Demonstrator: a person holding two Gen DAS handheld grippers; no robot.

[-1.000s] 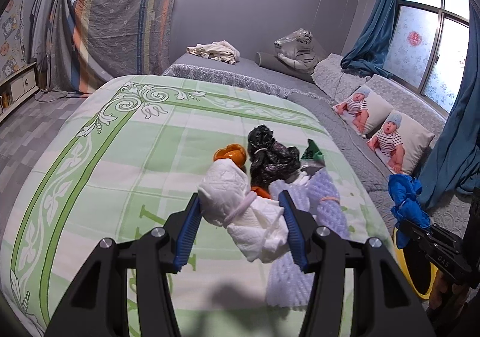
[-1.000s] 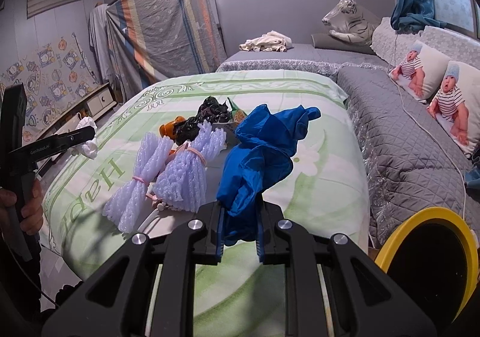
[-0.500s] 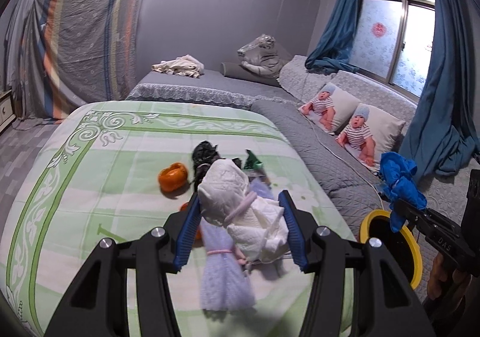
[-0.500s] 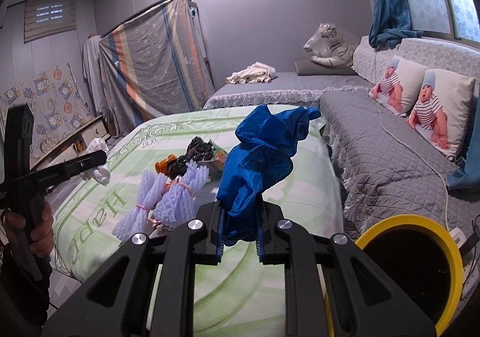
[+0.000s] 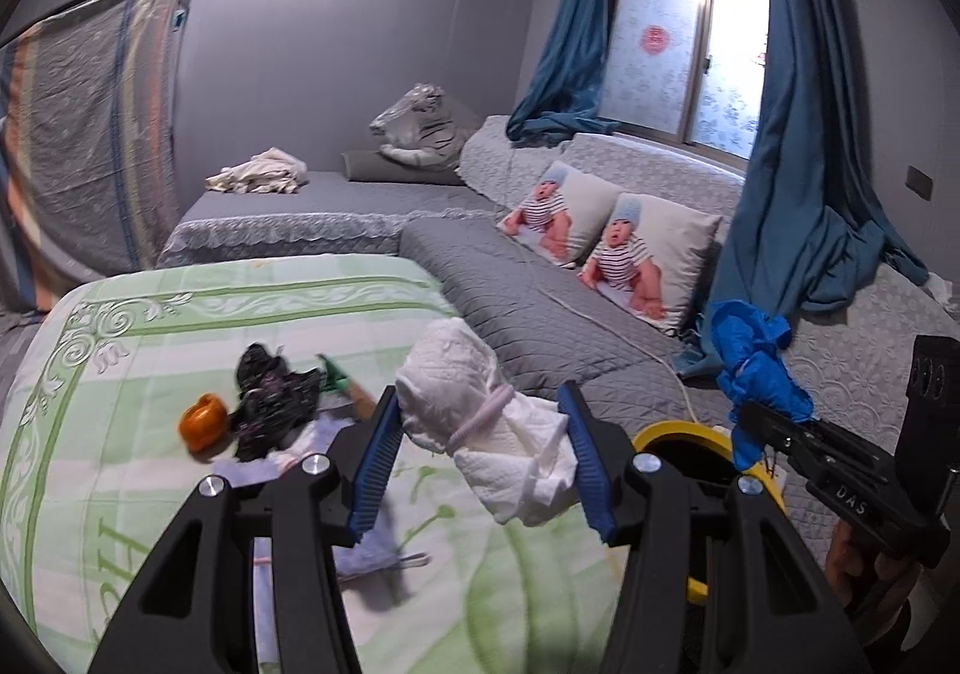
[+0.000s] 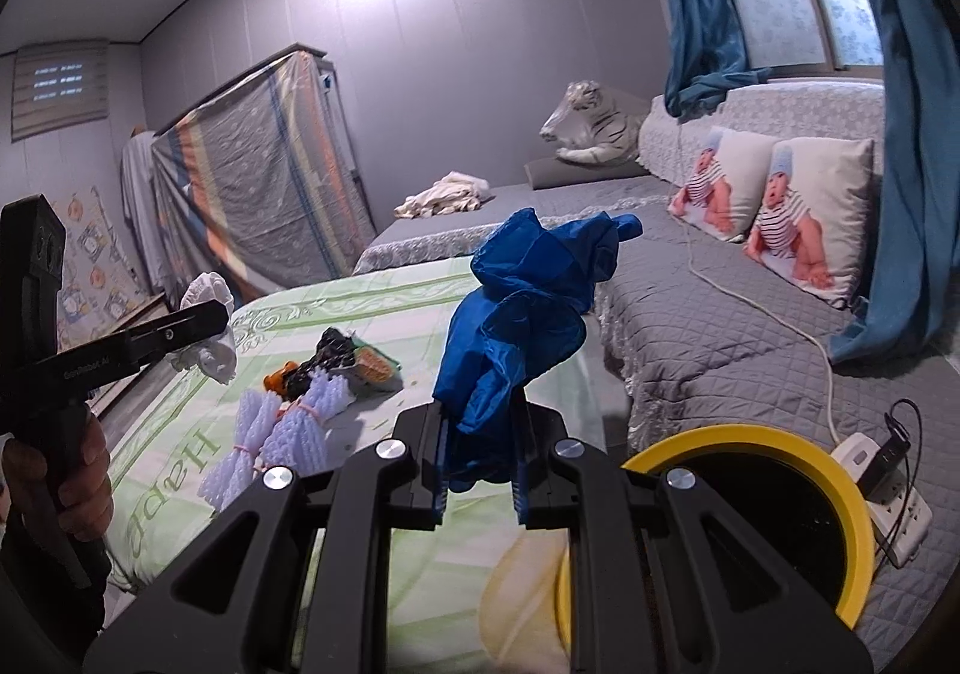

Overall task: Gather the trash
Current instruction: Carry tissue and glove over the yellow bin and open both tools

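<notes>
My left gripper [image 5: 480, 434] is shut on a white paper wad [image 5: 480, 422] bound with a rubber band, held above the green bedspread [image 5: 120, 434]. The right gripper [image 6: 480, 470] is shut on a crumpled blue plastic bag [image 6: 522, 308], raised beside the yellow-rimmed black bin [image 6: 756, 506]. In the left wrist view the blue bag [image 5: 756, 368] hangs over the bin's yellow rim [image 5: 678, 431] at the right. On the bedspread lie an orange piece [image 5: 204, 425], a black crumpled bag [image 5: 270, 410], a green wrapper [image 5: 336, 377] and white foam nets [image 6: 282, 434].
A grey quilted sofa [image 5: 540, 302] with two baby-print cushions [image 5: 600, 230] runs along the right. A white power strip [image 6: 888, 488] and cable lie by the bin. A toy tiger [image 6: 594, 125], blue curtains [image 5: 804, 146] and a draped cabinet [image 6: 252, 182] stand farther back.
Both grippers rose and swung right, away from the trash pile and toward the yellow bin, which now shows larger. Each keeps its load: white wad left, blue bag right.
</notes>
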